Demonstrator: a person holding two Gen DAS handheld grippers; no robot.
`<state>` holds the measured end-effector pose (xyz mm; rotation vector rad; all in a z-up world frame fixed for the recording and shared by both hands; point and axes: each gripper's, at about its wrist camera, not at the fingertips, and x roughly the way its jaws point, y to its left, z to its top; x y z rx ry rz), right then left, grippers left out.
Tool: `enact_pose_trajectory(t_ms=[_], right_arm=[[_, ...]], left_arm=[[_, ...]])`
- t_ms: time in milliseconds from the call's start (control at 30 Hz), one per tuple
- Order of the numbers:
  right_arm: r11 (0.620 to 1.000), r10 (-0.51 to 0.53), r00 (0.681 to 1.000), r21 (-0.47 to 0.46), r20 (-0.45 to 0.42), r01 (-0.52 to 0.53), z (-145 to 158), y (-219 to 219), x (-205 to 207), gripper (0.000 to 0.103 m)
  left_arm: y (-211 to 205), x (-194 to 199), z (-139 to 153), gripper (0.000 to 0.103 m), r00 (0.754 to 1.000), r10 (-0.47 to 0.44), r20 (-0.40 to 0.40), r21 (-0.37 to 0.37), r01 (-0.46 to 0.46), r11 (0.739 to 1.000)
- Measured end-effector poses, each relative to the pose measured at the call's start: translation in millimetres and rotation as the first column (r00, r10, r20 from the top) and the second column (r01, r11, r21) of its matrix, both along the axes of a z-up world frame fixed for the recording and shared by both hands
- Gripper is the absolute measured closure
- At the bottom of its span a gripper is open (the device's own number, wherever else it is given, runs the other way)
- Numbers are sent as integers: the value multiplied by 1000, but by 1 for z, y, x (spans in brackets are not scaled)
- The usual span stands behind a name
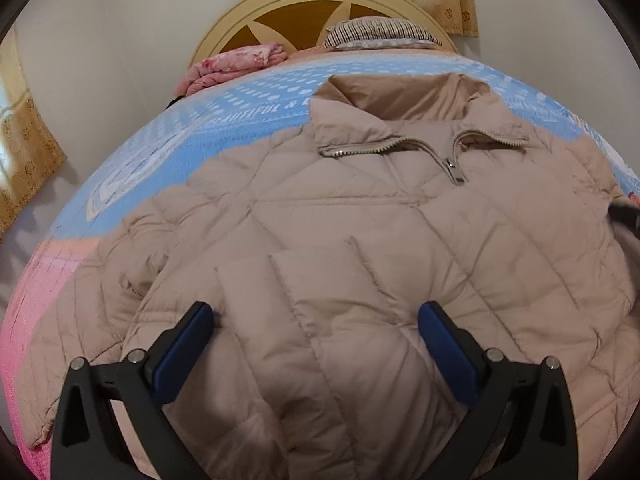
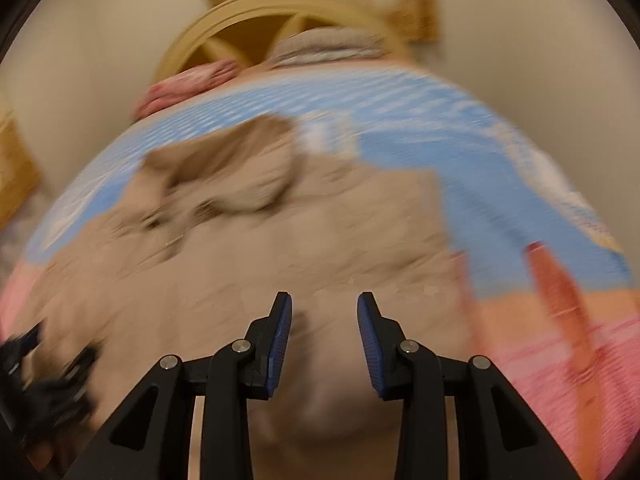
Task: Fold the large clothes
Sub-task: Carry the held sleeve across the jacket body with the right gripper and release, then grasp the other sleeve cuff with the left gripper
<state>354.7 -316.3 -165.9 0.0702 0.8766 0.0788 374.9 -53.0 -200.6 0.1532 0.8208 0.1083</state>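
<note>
A beige quilted puffer jacket (image 1: 360, 208) lies front up on the bed, collar toward the headboard, zipper partly open at the neck. A folded-in sleeve lies across its lower front. My left gripper (image 1: 316, 320) is wide open just above that sleeve, with nothing between its blue pads. In the blurred right wrist view the jacket (image 2: 248, 248) fills the middle. My right gripper (image 2: 324, 312) is open above its right part and holds nothing. The left gripper (image 2: 44, 372) shows at that view's left edge, and the right gripper (image 1: 626, 214) at the left wrist view's right edge.
The bed has a blue, pink and orange sheet (image 1: 192, 136). At its head are a folded pink blanket (image 1: 236, 64), a striped pillow (image 1: 380, 32) and a rounded wooden headboard (image 1: 304, 8). Curtains (image 1: 28, 148) hang at left and behind the headboard.
</note>
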Motion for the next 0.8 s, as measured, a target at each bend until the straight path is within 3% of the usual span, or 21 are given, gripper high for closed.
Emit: enact_pose_trajectory(t_ms=[133, 333, 467, 567, 667, 800], right_arm=[[996, 27, 999, -83, -38, -30, -35, 19, 0, 67], [992, 25, 1000, -122, -16, -27, -44, 20, -5, 67], [989, 26, 999, -142, -30, -30, -42, 24, -2, 67], [991, 33, 999, -128, -12, -35, -15, 36, -11, 66], [990, 97, 994, -108, 45, -92, 6, 63, -25, 52], [978, 166, 986, -131, 10, -163, -11, 94, -30, 52]], left_arm=[[2, -1, -4, 0, 1000, -2, 3, -14, 2, 1000], [3, -1, -6, 0, 1000, -4, 0, -21, 4, 1000], [4, 1, -6, 0, 1000, -3, -1, -27, 3, 1000], [3, 1, -6, 0, 1000, -3, -3, -31, 3, 1000], [3, 1, -6, 0, 1000, -3, -3, -33, 3, 999], [5, 0, -6, 0, 1000, -3, -3, -42, 3, 999]])
